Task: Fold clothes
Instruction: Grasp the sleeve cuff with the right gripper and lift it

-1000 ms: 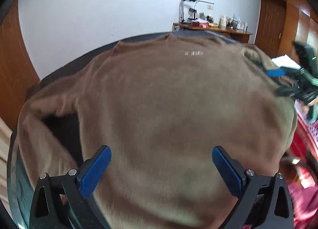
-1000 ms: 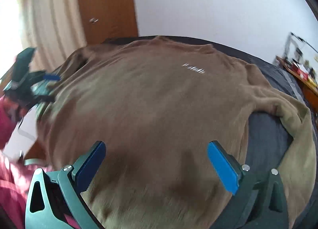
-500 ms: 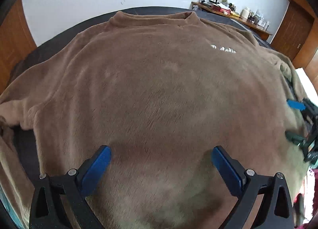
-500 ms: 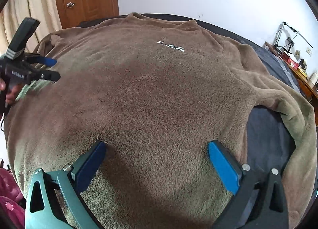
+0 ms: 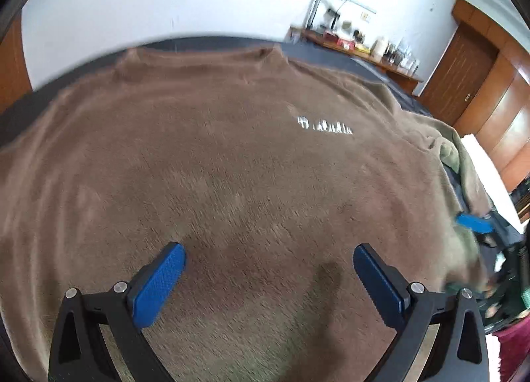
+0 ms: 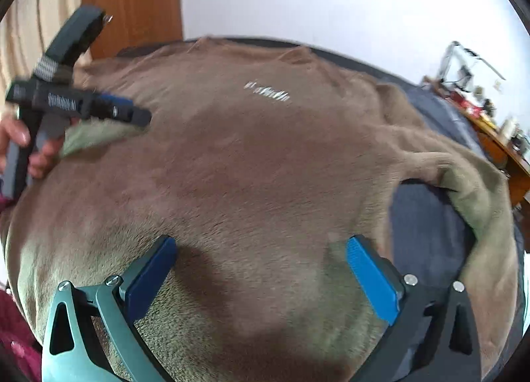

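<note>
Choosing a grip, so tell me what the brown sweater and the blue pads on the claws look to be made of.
Brown fuzzy sweater: looks like soft fleece or plush knit, matte, with short brushed fibres visible across its surface; the exact fibre cannot be told. Blue pads on the left claw and right claw: probably rubber or textured plastic, matte, with a fine ridged grain.

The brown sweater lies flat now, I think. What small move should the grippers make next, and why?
Probably lower the right gripper toward the right sleeve and grasp it to fold it inward. The brown sweater lies spread front-up on the dark bed, both grippers are open and empty, and that sleeve lies bunched outside the body. The left gripper hovers over the hem.
</note>
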The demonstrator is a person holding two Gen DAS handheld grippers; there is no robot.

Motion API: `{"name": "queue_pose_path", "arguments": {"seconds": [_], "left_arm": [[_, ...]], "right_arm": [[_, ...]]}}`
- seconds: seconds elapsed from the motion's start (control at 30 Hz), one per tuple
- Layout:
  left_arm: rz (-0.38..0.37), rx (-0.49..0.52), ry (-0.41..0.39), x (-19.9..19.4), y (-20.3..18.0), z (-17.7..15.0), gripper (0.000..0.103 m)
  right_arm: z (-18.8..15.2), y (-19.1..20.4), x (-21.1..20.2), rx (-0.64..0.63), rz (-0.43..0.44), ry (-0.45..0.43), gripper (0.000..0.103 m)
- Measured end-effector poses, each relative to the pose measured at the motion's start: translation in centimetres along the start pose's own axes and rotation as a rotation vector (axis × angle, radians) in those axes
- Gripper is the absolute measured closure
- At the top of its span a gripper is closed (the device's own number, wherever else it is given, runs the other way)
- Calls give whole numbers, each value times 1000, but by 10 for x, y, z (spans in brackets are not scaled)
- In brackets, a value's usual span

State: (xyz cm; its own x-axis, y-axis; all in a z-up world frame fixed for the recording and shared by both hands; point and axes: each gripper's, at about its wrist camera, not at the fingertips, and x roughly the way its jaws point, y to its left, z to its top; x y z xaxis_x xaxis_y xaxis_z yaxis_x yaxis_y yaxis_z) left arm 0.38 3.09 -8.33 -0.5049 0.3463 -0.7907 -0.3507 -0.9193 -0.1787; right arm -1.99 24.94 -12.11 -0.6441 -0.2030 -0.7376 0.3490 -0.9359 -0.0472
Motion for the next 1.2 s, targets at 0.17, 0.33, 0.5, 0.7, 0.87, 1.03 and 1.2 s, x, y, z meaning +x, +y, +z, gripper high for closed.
{"name": "queue_pose_path", "arguments": {"seconds": [0.17,0.33,0.5,0.7,0.87,1.03,1.2], "left_arm": [[13,29,-6,0,-3,0,0],[6,26,-5,-1,-1,-1,0],[24,43,0,0,-5,-2,0],[19,35,-3,-2,-6,-4,0],[35,48,2,0,-9,-3,0],[29,44,1,1,-6,-2,0],[33,48,3,1,-6,-2,0]], "right_arm": [[-9,-23,-40,113,-154,-111,4],[-22,-51,-74,123,-379,-69,21],[-43,-82,-92,112,-495,21,49],[-50,-70,-85,-26,-428,84,50],[-51,-60,-55,-135,-441,161,50],[-47,-59,-35,-151,-415,197,64],[-32,-68,-46,-61,-389,140,95]]}}
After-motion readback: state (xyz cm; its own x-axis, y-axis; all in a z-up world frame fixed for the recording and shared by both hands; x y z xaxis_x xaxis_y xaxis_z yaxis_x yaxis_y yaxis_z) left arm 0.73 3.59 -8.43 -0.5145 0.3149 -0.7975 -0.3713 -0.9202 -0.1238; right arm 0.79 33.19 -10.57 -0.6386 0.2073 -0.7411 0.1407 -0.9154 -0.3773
